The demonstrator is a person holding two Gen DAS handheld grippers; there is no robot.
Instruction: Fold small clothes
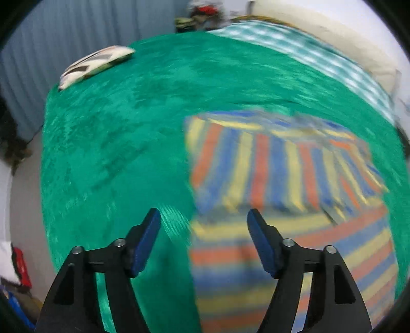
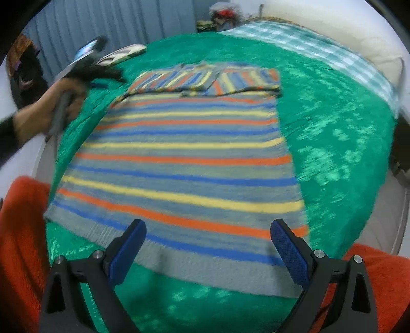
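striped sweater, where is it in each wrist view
Left wrist view: the striped sweater fills the right half, blurred, its folded-in sleeves at mid-height and its body running down past the right finger.
Right wrist view: it lies flat across the centre, hem nearest the camera, sleeves folded in at the far end.
Shared landmark: the white folded garment on the green blanket's far left.

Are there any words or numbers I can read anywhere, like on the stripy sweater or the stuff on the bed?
None can be read.
Striped sweater: only coloured stripes, no print or label showing.
White folded item with dark markings at the far edge of the green blanket: too blurred to tell whether the marks are letters.
Clutter beyond the bed: too small and blurred.
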